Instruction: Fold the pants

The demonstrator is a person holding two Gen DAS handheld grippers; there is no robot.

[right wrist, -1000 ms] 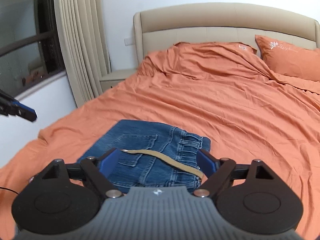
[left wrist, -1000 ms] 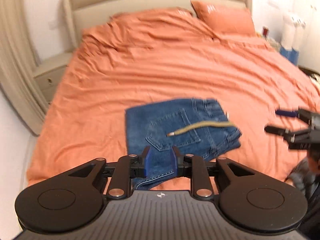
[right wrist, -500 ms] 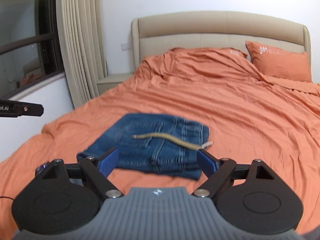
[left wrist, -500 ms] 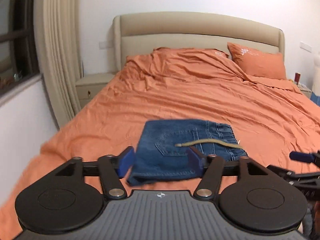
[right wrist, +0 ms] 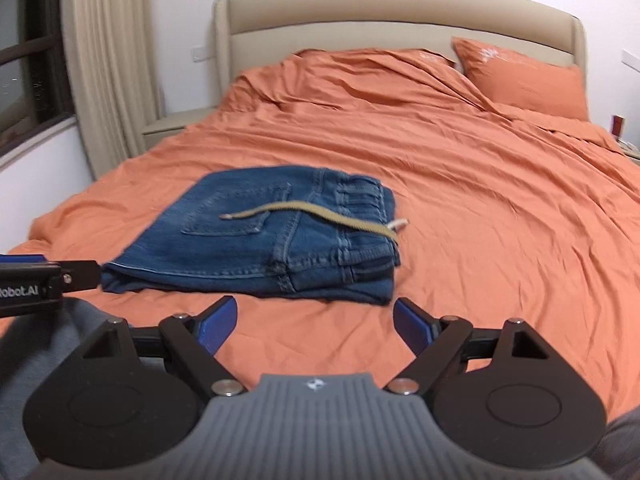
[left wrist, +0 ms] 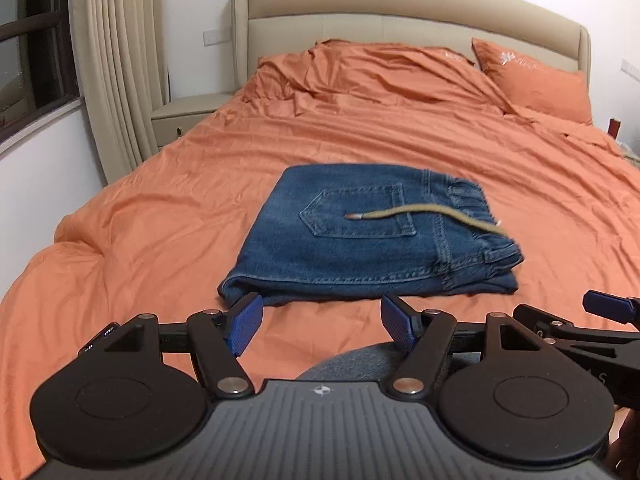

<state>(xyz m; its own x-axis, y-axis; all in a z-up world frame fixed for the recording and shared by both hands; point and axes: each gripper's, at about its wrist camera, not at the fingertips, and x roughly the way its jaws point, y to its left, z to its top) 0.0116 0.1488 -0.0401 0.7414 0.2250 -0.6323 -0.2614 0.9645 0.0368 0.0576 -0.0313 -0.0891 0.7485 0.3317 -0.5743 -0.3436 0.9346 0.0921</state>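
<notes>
Blue denim pants (left wrist: 360, 236) lie folded into a compact stack on the orange bedspread (left wrist: 168, 208), back pocket up, with a tan drawstring (left wrist: 424, 216) lying across the top. They also show in the right wrist view (right wrist: 272, 240), with the drawstring (right wrist: 312, 214) on top. My left gripper (left wrist: 322, 328) is open and empty, just short of the stack's near edge. My right gripper (right wrist: 316, 326) is open and empty, also just short of the stack. Each gripper shows at the edge of the other's view.
The bed has a beige headboard (left wrist: 400, 12) and an orange pillow (left wrist: 532, 80) at the back right. A beige nightstand (left wrist: 188, 114) and curtains (left wrist: 116, 64) stand at the left by a window. Grey clothing of the person (right wrist: 36, 344) is below the grippers.
My left gripper let go of the pants edge, opened and drew back from the stack. My right gripper stayed open and also pulled back. The folded pants now rest alone.
</notes>
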